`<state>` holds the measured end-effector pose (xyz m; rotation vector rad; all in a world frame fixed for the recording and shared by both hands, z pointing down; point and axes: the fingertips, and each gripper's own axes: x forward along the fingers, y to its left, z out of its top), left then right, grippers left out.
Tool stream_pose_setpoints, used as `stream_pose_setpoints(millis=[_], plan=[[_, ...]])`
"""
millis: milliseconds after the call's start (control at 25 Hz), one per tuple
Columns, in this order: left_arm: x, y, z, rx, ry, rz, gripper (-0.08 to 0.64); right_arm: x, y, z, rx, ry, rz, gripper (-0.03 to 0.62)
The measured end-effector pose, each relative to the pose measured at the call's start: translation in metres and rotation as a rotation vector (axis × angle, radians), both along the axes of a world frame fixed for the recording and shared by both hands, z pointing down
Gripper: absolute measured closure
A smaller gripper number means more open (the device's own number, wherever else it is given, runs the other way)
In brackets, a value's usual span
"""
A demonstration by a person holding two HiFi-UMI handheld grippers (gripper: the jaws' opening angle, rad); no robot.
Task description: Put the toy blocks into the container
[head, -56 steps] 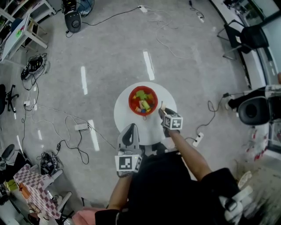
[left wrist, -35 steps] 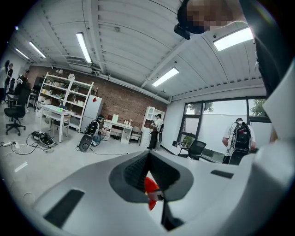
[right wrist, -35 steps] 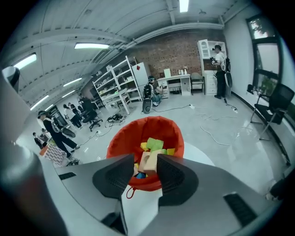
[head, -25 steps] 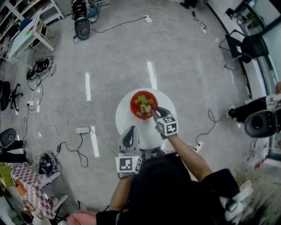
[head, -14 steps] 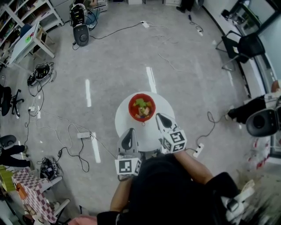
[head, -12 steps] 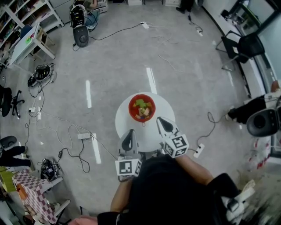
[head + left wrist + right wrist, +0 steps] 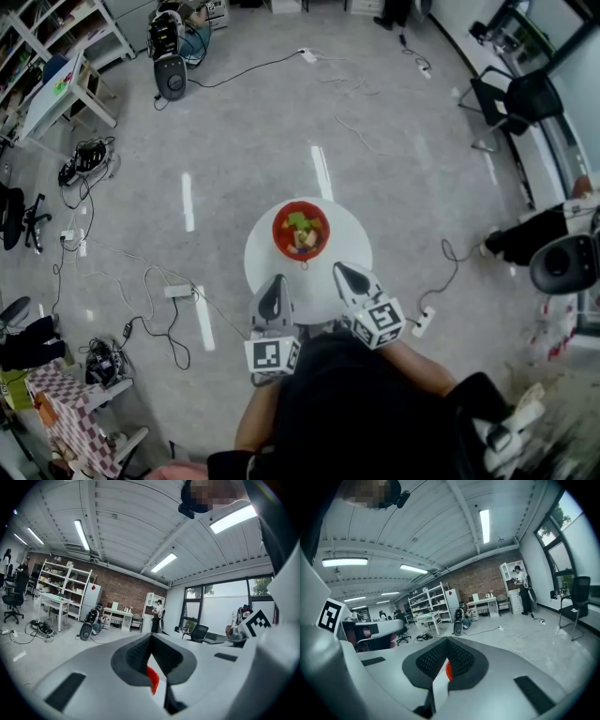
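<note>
**Head view first: both claws closed and empty, blocks in the bowl**

Head view, looking steeply down: a small round white table (image 7: 261,246) stood on a grey floor strewn with cables. On it sat a red container (image 7: 277,234), a bowl, with the toy blocks (image 7: 302,230) heaped inside. I saw no loose block on the bare tabletop. My left claw (image 7: 275,281) hung over the near edge of the table, and my right claw (image 7: 342,270) was beside it, both short of the bowl and touching nothing.

Left gripper view: my left claw (image 7: 152,653) was pressed together with nothing between the pads. Past the tips, only a red sliver of the container (image 7: 153,680) showed.

Right gripper view: my right claw (image 7: 446,656) was likewise pressed together and empty. A strip of white table (image 7: 439,686) and a red edge of the bowl (image 7: 448,670) showed past the tips.

I judged the task near its end. To finish well, I would scan the tabletop and the floor for any stray block before stopping. I would also keep both claws clear of the rim, since a knock could tip the bowl.
</note>
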<state>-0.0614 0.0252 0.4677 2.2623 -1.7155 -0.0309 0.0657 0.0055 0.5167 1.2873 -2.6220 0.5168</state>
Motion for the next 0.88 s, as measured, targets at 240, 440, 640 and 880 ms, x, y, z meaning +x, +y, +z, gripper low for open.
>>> stream_pose_setpoints(millis=[240,440,640,880], plan=[[0.0014,0.0013,0.0002,-0.005,-0.008,-0.004,0.561,-0.0055,0.0011,-0.0076,0.026,0.002,-0.029,0.595],[0.0003,0.0053,0.0017,-0.006,-0.006,-0.009,0.561,-0.0075,0.0030,-0.0049,0.017,-0.002,-0.032,0.596],[-0.0015,0.0077,0.0044,-0.001,-0.018,-0.008,0.561,-0.0101,0.0038,-0.0056,0.026,-0.003,-0.036,0.595],[-0.0008,0.0061,0.0035,0.012,-0.004,-0.008,0.561,-0.0100,0.0030,-0.0024,0.025,0.006,-0.033,0.595]])
